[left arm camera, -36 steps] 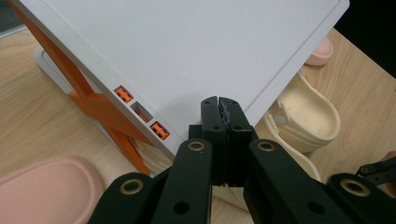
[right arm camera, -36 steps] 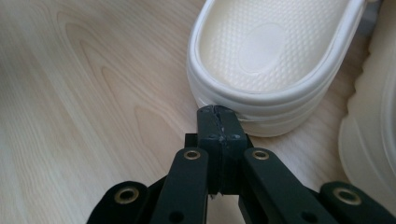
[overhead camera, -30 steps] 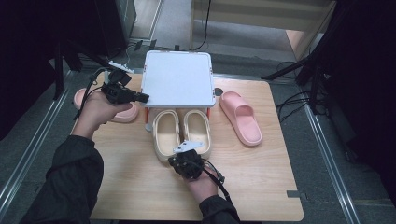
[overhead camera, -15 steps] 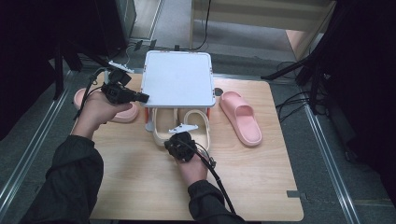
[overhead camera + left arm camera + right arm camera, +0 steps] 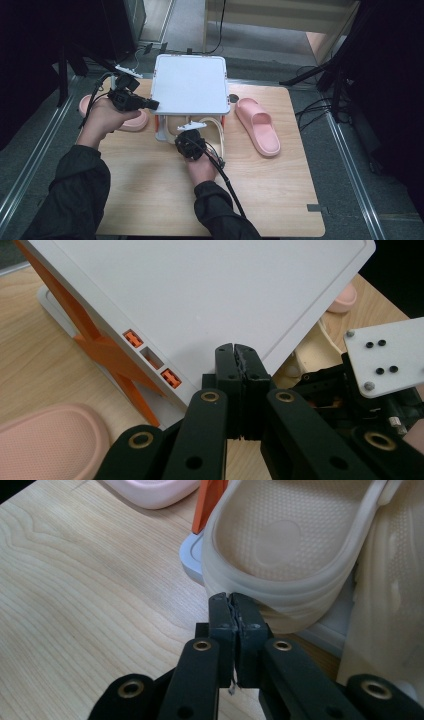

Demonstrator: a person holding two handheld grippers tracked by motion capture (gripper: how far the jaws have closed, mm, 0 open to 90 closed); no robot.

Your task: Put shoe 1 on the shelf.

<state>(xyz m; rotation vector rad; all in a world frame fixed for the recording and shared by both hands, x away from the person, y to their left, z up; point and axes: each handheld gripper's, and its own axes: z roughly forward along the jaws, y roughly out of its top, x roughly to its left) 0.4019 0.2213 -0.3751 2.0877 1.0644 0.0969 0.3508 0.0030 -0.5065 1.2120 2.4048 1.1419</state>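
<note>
A white shoe rack [image 5: 190, 85] with orange side braces stands at the back of the wooden table. A beige pair of slippers [image 5: 216, 136] lies on its lower shelf, heels sticking out toward me. My right gripper [image 5: 195, 132] is shut, its tips pressed against the heel of the left beige slipper [image 5: 285, 540]; in the right gripper view the right gripper [image 5: 231, 600] holds nothing. My left gripper [image 5: 154, 105] is shut and empty, tips at the rack top's left edge; the left gripper view shows the left gripper [image 5: 234, 350] against the white top [image 5: 200, 300].
One pink slipper [image 5: 257, 125] lies right of the rack, another pink slipper [image 5: 131, 120] left of it under my left hand. The table [image 5: 150, 190] has bare wood in front. Cables, dark stands and a floor rail surround it.
My right hand has moved away from me toward the rack, and the beige slippers have slid farther in under the white top. The left hand has stayed put.
</note>
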